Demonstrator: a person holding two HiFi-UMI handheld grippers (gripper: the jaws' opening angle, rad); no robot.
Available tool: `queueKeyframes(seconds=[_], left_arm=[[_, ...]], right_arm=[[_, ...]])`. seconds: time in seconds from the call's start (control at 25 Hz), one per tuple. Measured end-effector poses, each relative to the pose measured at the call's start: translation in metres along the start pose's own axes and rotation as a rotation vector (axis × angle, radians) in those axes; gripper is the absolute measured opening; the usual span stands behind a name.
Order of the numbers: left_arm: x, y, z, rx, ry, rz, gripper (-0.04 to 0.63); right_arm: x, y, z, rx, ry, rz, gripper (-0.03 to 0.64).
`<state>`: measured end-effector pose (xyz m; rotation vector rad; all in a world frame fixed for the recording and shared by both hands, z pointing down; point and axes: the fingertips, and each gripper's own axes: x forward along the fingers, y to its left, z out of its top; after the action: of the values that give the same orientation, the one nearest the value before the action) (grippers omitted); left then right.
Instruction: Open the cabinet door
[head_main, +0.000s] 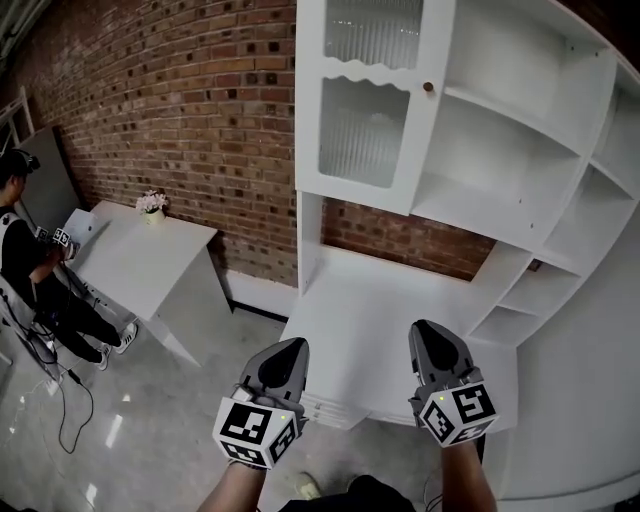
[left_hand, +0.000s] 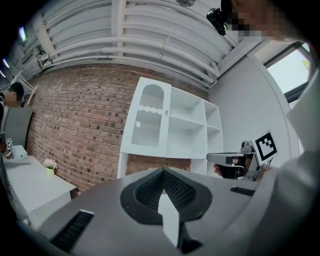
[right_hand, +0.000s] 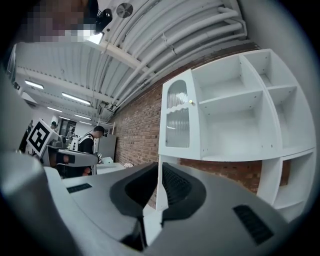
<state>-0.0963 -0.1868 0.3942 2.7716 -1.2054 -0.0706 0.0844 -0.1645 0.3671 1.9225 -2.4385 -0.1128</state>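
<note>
We hold the left claw and the right claw low and level in front of the cabinet, both well apart from it. Each claw's jaws are pressed together with nothing between them. The door sits at the cabinet's upper left, above the bench, and lies closed against its frame. It is a white frame around ribbed glass panes, with a small round knob on its right edge, beside the open shelves.

We judge the door to be light and stiff, hinged along its left side, so it should need little force. The panes look fragile, and we would keep the claws off them. The knob is the place to take hold. It is small and smooth and may slip out of a loose pinch. One claw would have to open, rise to the knob, close squarely around it and pull outward along the door's arc.
</note>
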Motion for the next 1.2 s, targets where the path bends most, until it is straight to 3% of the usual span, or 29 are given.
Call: queueKeyframes(seconds=[0.52,0.76,1.2], left_arm=[[0.068,0.017,0.001,-0.008,0.014,0.013,0.006],[0.109,0.011,0.011,0.001,0.008,0.047,0.006],[0.162,0.016,0.004,0.011,-0.002,0.146,0.006]], right_arm=[[0.084,-0.067,-0.005,0.027,-0.022,0.019,0.008],[0.122,-0.107,0.006,-0.004,-0.017,0.053,0.062],[0.202,-0.167,-0.007,-0.045,0.01,0.083,0.082]])
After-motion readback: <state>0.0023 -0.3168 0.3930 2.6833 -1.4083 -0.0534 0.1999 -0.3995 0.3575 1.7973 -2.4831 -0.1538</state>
